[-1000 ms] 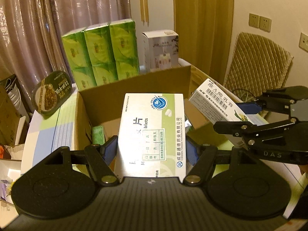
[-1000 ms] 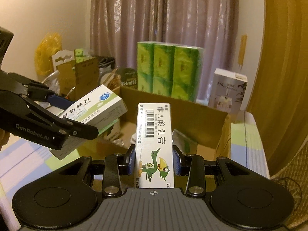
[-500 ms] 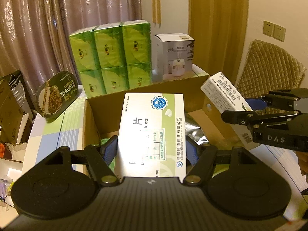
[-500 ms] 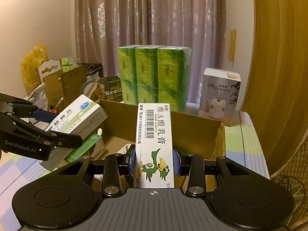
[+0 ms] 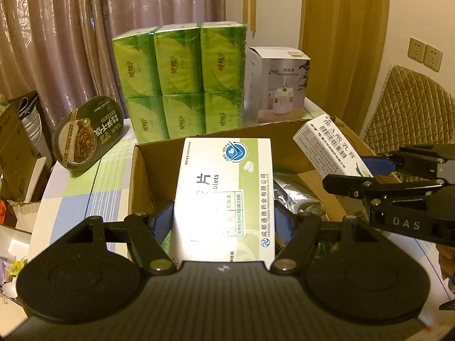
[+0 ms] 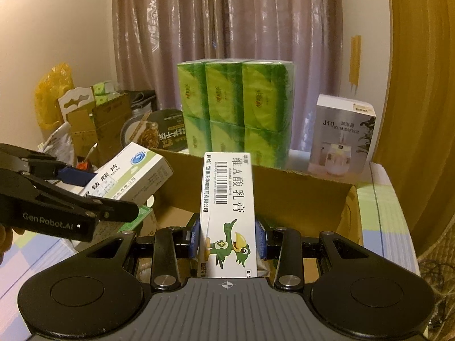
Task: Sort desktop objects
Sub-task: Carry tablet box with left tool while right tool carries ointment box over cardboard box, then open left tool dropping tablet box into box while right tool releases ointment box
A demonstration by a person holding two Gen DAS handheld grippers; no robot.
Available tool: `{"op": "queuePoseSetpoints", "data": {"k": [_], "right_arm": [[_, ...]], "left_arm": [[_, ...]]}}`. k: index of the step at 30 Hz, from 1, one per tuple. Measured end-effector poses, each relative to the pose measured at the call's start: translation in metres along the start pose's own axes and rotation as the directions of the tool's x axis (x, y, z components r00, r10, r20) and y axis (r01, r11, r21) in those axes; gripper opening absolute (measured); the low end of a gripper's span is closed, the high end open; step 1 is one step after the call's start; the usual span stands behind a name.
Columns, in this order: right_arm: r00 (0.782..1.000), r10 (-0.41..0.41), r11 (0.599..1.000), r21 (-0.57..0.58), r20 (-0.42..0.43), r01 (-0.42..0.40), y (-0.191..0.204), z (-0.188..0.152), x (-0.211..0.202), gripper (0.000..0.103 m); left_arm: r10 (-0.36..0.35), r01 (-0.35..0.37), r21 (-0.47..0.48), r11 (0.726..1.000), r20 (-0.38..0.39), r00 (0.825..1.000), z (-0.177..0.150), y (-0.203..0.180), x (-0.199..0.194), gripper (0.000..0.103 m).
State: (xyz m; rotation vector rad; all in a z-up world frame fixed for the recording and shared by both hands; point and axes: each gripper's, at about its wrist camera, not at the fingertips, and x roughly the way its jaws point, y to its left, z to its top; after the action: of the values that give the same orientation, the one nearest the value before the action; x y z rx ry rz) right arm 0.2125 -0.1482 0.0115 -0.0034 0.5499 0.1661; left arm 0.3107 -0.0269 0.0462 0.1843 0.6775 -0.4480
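Observation:
My left gripper (image 5: pixel 224 221) is shut on a wide white-and-green tablet box (image 5: pixel 224 196) and holds it above the open cardboard box (image 5: pixel 159 156). My right gripper (image 6: pixel 227 234) is shut on a narrow white cream box with a green bird (image 6: pixel 227 216), held above the same cardboard box (image 6: pixel 284 187). Each gripper shows in the other's view: the right one (image 5: pixel 369 174) with its cream box (image 5: pixel 327 145), the left one (image 6: pixel 82 187) with its tablet box (image 6: pixel 130 176). A silver foil pack (image 5: pixel 298 196) lies inside the cardboard box.
A green tissue multipack (image 5: pixel 182 82) and a white humidifier box (image 5: pixel 278 85) stand behind the cardboard box. A dark oval noodle bowl (image 5: pixel 88 133) leans at the left. Cartons and bags (image 6: pixel 93 119) crowd the far left. A quilted chair (image 5: pixel 412 108) stands at the right.
Both grippers have drawn back and risen with their boxes; the cardboard box and the items behind it now sit lower and farther in both views. Both grips are unchanged.

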Motion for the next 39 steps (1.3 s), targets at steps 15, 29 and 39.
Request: {"op": "queuePoseSetpoints", "data": {"k": [15,29,39], "right_arm": [[0.999,-0.018,0.999,0.031,-0.038,0.019,-0.015,-0.001,0.020,0.035],[0.999,-0.020,0.999,0.044,-0.047,0.023,-0.018,-0.004,0.020,0.035],[0.998,-0.019,0.998,0.059,-0.056,0.022,-0.019,-0.008,0.023,0.035]], "left_arm": [[0.007,-0.007,-0.007,1.000,-0.018,1.000,0.001,-0.002,0.018,0.067],[0.002,-0.003,-0.014,1.000,-0.045,0.999,-0.001,-0.004,0.032,0.067],[0.001,-0.002,-0.024,1.000,-0.047,0.999,0.000,-0.003,0.036,0.067]]}}
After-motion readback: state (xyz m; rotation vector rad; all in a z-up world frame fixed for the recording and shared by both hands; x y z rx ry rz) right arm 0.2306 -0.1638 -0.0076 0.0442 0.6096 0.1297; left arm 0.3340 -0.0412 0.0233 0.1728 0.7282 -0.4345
